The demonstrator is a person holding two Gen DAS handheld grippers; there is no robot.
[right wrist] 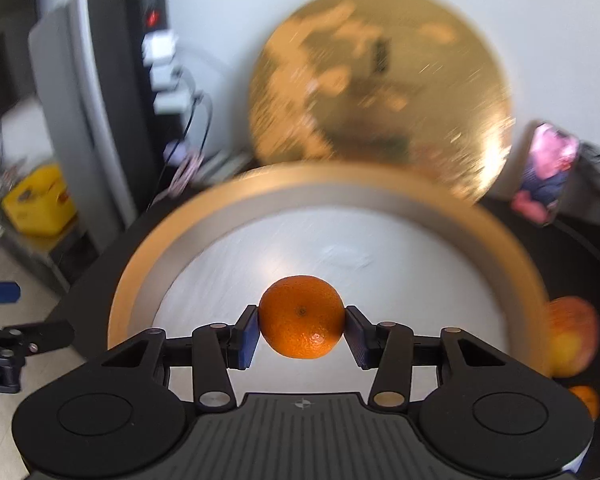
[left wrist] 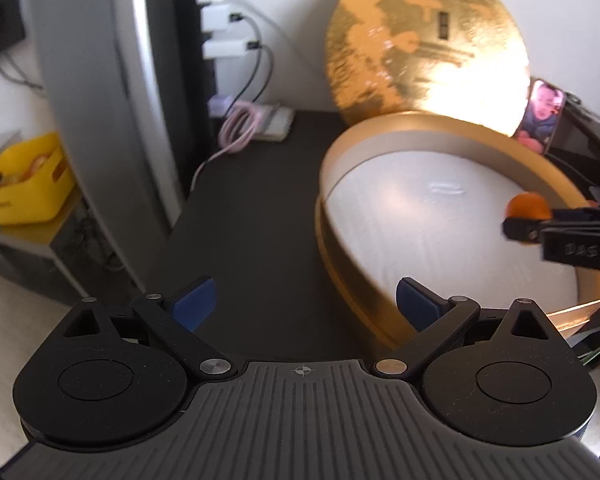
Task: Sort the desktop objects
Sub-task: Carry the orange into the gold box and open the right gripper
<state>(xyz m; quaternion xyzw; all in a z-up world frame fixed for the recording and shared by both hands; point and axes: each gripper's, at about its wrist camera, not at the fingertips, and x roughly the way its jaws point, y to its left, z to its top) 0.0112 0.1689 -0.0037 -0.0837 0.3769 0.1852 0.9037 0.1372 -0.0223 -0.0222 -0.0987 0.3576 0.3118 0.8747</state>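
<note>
The right gripper (right wrist: 301, 330) squeezes one mandarin (right wrist: 301, 328) between its two blue pads, held over the one round gold box (right wrist: 148, 248), just inside the near rim. The box's white inside is bare. One gold lid (right wrist: 380, 100) leans on the wall behind. Outside the rim at right lie one apple (right wrist: 572, 336) and a second mandarin (right wrist: 586, 400). The left gripper (left wrist: 304, 304) is spread wide, holding nothing, over the black table (left wrist: 252, 200) beside the box.

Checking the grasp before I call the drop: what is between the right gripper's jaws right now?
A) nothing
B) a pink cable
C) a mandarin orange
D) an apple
C: in the right wrist view the right gripper has its jaws pressed on both sides of the mandarin orange, held over the round gold-rimmed box.
</note>
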